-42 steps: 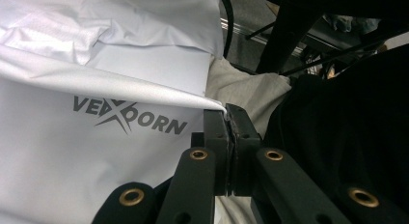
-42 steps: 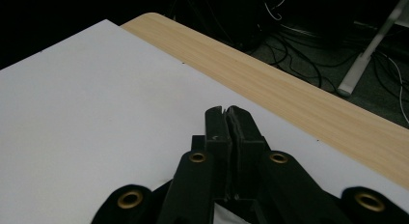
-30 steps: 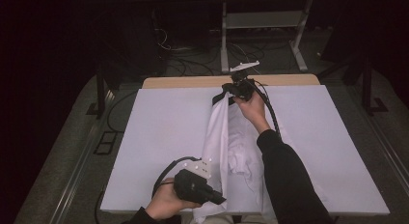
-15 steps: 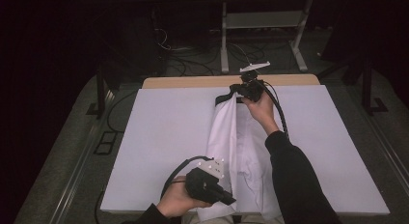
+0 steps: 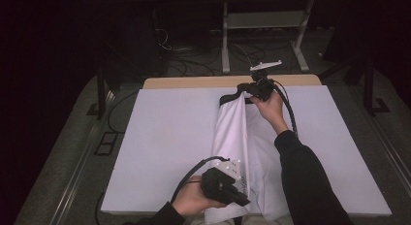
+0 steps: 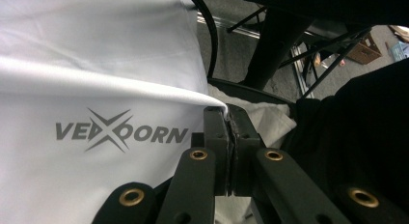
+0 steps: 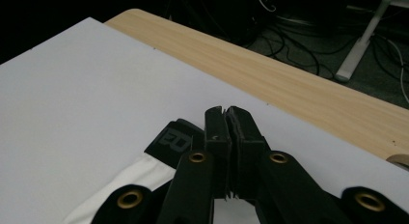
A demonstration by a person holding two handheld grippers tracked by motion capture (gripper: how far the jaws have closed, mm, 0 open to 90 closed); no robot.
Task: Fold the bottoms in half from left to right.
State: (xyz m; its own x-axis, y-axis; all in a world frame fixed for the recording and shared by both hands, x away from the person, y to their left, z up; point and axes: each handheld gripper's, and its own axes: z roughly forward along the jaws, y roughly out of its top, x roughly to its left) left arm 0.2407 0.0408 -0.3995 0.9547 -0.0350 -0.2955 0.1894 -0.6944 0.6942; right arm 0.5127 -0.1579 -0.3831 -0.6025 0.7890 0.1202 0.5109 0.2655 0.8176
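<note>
Across the sheet [image 5: 169, 137], both tools have carried the garment [image 5: 232, 133] rightward.

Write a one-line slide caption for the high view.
Two hand-held grippers, left at the near edge and right at the far, clamp a white garment stretched lengthwise over the white-covered table.

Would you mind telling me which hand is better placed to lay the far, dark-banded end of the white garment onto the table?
Right. The right gripper pinches the white garment at its dark band, over the table; the left gripper grips the near end.
</note>
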